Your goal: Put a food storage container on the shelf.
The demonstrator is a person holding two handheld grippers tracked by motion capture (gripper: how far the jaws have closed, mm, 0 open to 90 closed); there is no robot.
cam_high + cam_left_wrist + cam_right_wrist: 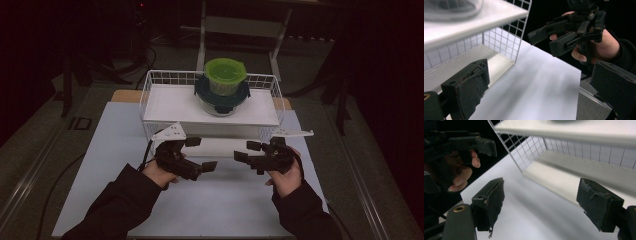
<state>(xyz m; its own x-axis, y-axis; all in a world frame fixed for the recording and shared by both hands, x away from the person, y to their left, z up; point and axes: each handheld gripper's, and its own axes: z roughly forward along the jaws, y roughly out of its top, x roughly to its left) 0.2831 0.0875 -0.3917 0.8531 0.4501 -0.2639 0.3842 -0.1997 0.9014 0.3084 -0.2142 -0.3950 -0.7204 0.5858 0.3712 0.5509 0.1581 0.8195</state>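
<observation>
Now, biggest first: white table top [210, 210], bare apart from a wire rack [148, 95] at the far middle. Inside the rack, a white shelf board [170, 105] on top and a lower tray [220, 146] below, open toward the person.

On the shelf board, toward the back centre: glass bowl [220, 102] with a dark lid, and a green-lidded tub [225, 75] stacked right on it, upright.

In front of the rack, just beside its open lower edge: left gripper [202, 153] and right gripper [247, 151], tips facing each other, near but apart. Both spread wide with nothing between the pads, as seen in both gripper views.

Likely step: approach to the rack, or to the stack on it; cannot tell which yet.

- Keep both sets of jaws spread until either side of the target.
- Come in level and symmetric, one gripper per side.
- Mind the thin wire mesh and avoid snagging the pads on it.
- If going for the stack, grip the bowl low and not the tub, since the tub probably just rests on the lid and could slide.
- Lift both hands together, with no tilt.
</observation>
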